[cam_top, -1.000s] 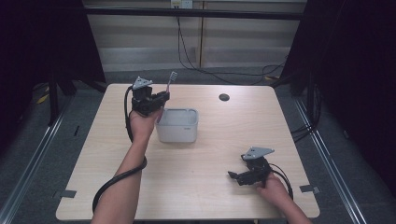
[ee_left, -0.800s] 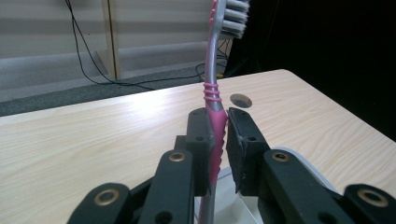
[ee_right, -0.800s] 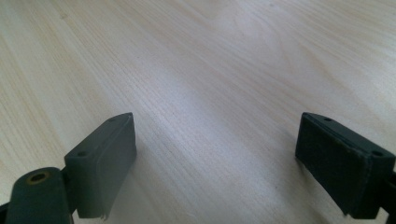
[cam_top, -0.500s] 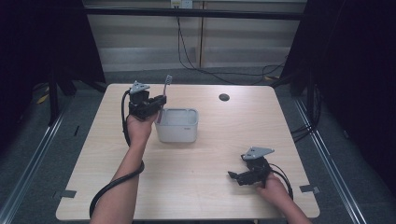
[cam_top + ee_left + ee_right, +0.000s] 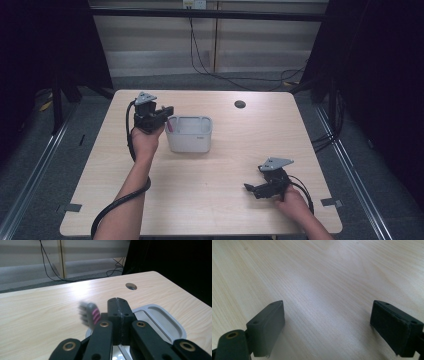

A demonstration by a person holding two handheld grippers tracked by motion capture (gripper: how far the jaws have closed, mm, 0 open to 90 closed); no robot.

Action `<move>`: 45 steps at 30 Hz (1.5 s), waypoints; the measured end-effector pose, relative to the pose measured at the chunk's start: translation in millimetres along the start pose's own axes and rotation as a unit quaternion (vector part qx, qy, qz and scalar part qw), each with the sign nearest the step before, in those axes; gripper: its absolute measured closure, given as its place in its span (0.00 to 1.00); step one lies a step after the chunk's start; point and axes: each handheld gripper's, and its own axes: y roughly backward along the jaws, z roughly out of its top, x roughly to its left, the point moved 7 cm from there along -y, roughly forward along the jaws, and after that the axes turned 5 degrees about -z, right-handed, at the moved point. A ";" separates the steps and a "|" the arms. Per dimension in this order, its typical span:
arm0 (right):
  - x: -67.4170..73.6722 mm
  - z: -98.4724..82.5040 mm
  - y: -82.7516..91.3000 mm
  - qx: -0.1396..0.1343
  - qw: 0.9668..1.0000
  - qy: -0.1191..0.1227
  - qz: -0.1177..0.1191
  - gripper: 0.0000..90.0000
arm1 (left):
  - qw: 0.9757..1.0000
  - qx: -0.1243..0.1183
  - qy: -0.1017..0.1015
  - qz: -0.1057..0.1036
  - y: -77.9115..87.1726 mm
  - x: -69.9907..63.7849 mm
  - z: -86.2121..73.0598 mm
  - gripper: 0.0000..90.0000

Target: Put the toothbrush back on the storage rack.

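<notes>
My left gripper point(image 5: 169, 110) hovers at the left rim of a white tub point(image 5: 190, 119) in the middle of the table. Its jaws have just been closing and now meet, with nothing between them. In the left gripper view a blurred grey toothbrush head with pink bristles point(image 5: 90, 315) sits just left of the shut gripper point(image 5: 117, 301), above the tub's rim point(image 5: 160, 312). From above, the toothbrush point(image 5: 169, 125) shows as a pink bit at the tub's left edge. My right gripper point(image 5: 252, 187) rests open near the front right, bare wood between its pads point(image 5: 268, 327).
A round cable hole point(image 5: 240, 104) lies in the tabletop behind the tub. Cables trail from both grippers. Dark curtains stand at both sides, and floor rails run along the table's left and right.
The toothbrush stood upright in the left gripper above the tub; now it has dropped low at the tub's left rim and the left jaws have shut. The right gripper has not moved.
</notes>
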 end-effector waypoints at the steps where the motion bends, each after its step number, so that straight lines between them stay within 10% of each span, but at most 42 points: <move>1: 0.0 0.0 0.0 0.000 1.000 0.000 0.000 0.13 | 1.000 0.001 0.000 0.000 1.0 0.5 -0.7 1.00; 45: 0.0 0.0 0.0 0.000 1.000 -0.001 0.000 0.13 | 0.998 0.049 -0.021 0.020 42.4 2.0 -32.2 0.34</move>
